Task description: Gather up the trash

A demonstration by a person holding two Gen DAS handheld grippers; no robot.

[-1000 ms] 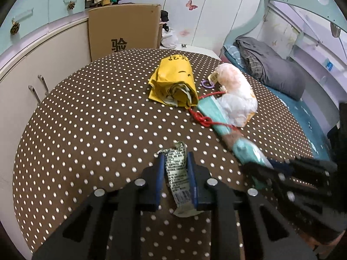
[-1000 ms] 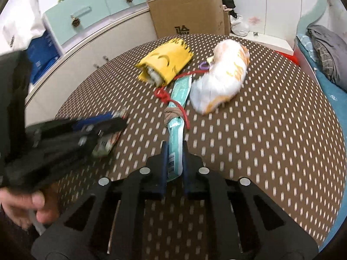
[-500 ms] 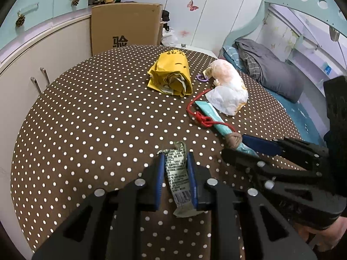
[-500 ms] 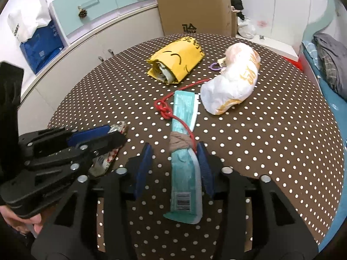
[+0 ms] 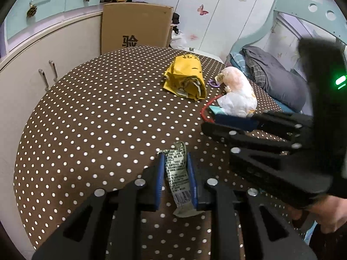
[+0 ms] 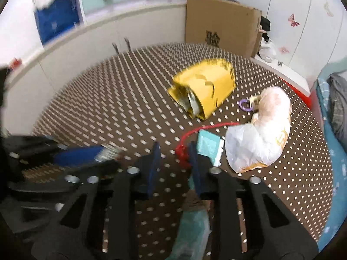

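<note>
At the bottom centre of the left wrist view, the left gripper (image 5: 174, 165) has its jaws closed on a crumpled grey-green wrapper (image 5: 177, 174) with printed text and a barcode; the wrapper stands out between the blue pads, its tip toward the middle of the frame, above the brown polka-dot tabletop (image 5: 91, 117).

In the right wrist view, which is blurred, the right gripper (image 6: 173, 153) sits at lower centre with its jaws spread apart and holding nothing. A long teal packet (image 6: 208, 146) lies on the tabletop, passing just right of the right-hand pad and running down to the bottom of the frame beneath the gripper. A red cord (image 6: 195, 134) loops beside the packet's upper end.

To the right of centre lies a white plastic bag (image 6: 264, 134), with a small purple ring (image 6: 244, 106) near its upper end. A yellow bag (image 6: 206, 88) lies above centre, apart from the others. A cardboard box (image 5: 135, 27) stands beyond the tabletop at the top of the frame.
</note>
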